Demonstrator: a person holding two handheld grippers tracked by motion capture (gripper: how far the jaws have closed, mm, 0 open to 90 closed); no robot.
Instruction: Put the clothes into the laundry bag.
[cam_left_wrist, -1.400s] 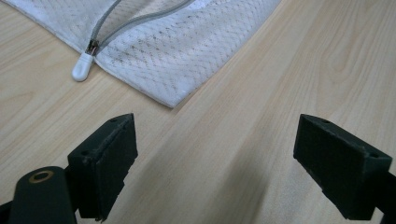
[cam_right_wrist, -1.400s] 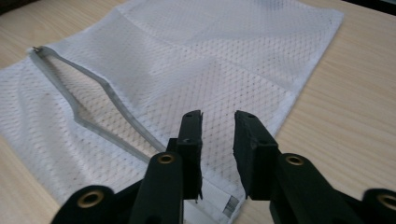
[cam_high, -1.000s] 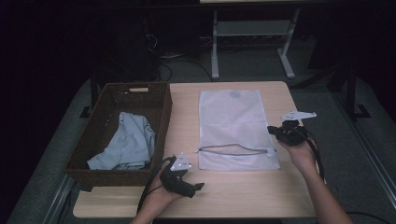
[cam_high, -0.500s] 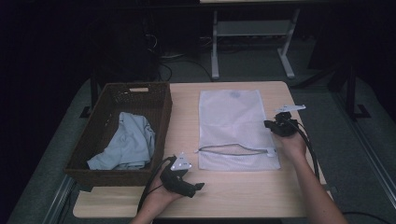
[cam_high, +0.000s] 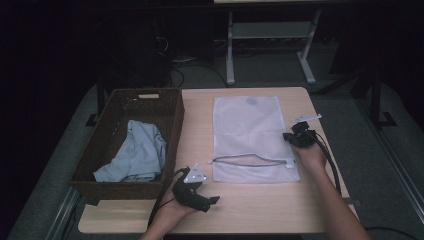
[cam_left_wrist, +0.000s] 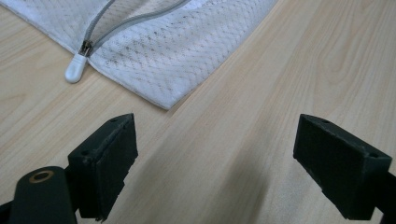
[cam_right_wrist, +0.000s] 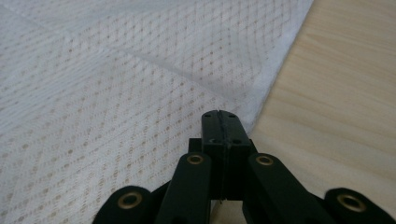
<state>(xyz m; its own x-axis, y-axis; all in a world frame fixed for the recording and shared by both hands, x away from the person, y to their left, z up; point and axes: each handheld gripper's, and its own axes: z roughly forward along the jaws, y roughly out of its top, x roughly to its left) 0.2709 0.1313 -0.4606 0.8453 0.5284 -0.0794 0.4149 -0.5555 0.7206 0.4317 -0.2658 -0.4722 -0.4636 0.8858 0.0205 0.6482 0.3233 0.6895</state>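
**Closed jaws at the mesh bag's edge**

Right hand-held gripper (cam_high: 296, 138), jaws pressed together with nothing between them, sits at the right edge of the white mesh bag (cam_high: 250, 131), flat mid-tabletop (cam_high: 200, 120). Left hand-held gripper (cam_high: 196, 192), jaws wide, rests on bare wood near the bag's corner, beside the woven basket (cam_high: 117, 145).

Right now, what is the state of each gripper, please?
Left gripper: open, holding nothing.
Right gripper: closed, empty, at the edge of the white mesh zipper bag.

White mesh bag (cam_high: 252, 135) lies flat between the wicker basket (cam_high: 110, 150) and right claw (cam_high: 289, 137)
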